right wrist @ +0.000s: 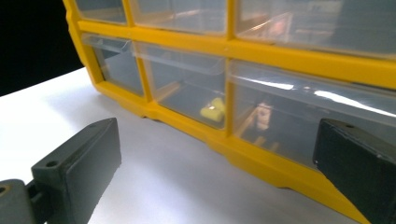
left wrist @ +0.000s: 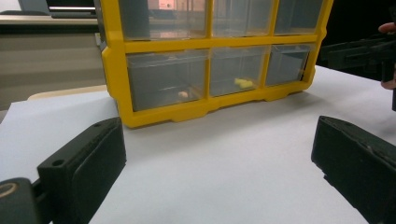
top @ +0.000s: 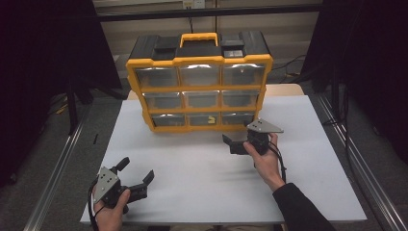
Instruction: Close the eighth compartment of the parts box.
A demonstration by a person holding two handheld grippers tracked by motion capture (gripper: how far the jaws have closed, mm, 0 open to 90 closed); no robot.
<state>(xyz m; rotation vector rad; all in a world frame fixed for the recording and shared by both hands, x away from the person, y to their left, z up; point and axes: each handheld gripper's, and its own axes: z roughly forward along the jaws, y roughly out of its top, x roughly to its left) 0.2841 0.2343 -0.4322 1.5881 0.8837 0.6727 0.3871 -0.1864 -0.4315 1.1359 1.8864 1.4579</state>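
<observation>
A yellow and black drawer organizer (top: 199, 60) with a carry handle and several clear drawers stands upright at the back middle of the white table (top: 202, 187). Its bottom middle drawer holds a small yellow piece (right wrist: 212, 111) (left wrist: 243, 83); the drawer to its left holds a pale bit (left wrist: 183, 94). My right gripper (top: 236, 134) is open and empty, close in front of the organizer's bottom row, jaws facing the drawers (right wrist: 215, 130). My left gripper (top: 137, 169) rests open and empty near the table's front left corner, facing the organizer (left wrist: 217, 128) from farther off.
Bare tabletop lies between the two grippers and in front of the organizer. Metal rails (top: 57, 168) run along the floor on both sides of the table. Dark curtains (top: 43, 57) hang left and right. The table's front edge is just behind the left hand.
</observation>
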